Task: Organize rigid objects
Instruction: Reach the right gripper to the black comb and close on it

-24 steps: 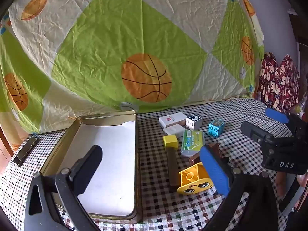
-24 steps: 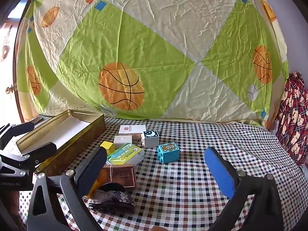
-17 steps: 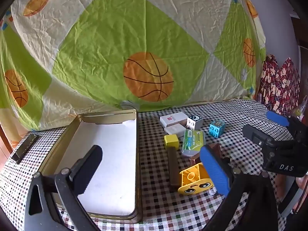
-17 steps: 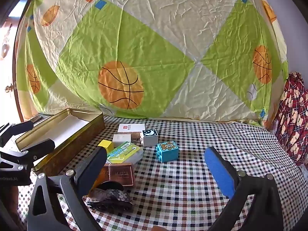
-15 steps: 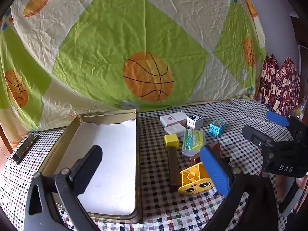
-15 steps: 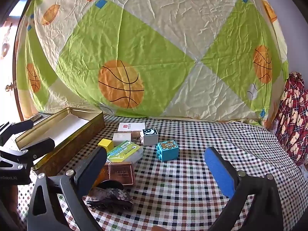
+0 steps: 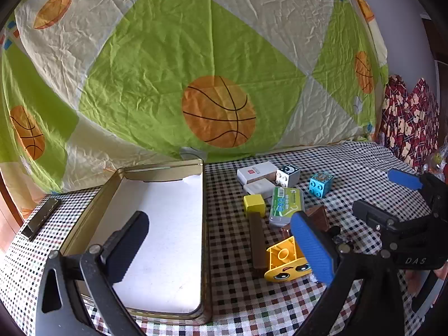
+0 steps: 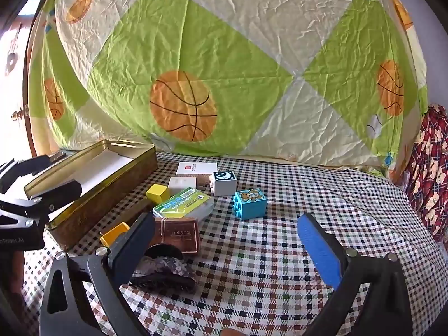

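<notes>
Both grippers — left (image 7: 221, 246), right (image 8: 224, 240) — hang wide and empty, the tin (image 7: 205, 224) bare with the blocks (image 8: 249, 204) clustered just right of it, so I'd start nearest the tin — squaring the jaws across flat faces.

Open tin (image 7: 203, 224), cluttered blocks (image 7: 288, 260) beside

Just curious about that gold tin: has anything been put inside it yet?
No, the open tin shows only its bare white lining, and the blue block still sits outside.
</notes>
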{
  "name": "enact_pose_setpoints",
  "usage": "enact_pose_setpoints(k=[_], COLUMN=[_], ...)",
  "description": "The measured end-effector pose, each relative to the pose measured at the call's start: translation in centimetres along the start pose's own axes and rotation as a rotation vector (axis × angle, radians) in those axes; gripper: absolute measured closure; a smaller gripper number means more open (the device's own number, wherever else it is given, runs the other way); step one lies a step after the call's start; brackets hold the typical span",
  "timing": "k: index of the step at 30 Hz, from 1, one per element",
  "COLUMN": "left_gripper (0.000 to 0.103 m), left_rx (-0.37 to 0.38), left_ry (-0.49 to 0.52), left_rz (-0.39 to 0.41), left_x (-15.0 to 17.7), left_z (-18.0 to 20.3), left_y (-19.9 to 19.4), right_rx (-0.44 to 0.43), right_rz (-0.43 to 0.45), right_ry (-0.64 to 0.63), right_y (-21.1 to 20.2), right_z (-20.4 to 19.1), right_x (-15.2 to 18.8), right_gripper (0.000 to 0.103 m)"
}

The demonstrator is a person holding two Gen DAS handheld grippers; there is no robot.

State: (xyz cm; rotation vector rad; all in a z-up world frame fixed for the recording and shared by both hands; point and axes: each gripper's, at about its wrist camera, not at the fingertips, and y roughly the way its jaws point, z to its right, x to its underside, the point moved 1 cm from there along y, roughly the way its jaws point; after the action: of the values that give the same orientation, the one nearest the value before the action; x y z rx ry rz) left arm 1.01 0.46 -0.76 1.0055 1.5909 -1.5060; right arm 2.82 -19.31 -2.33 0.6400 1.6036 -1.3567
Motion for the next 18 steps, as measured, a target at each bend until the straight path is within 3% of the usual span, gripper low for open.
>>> enact_pose_setpoints(k=[18], left_gripper=[0.0], left_rx=[-0.011], left_ry=[-0.063], left_rz=[0.003], left_x=[0.1], left_z=[-1.4], left_y=[0.0], right_rx=[-0.098], right_rz=[-0.082], right_ry=[-0.032], right_y=[1.0], right_z=[-1.1], right_x=[0.8], right_gripper=[0.001])
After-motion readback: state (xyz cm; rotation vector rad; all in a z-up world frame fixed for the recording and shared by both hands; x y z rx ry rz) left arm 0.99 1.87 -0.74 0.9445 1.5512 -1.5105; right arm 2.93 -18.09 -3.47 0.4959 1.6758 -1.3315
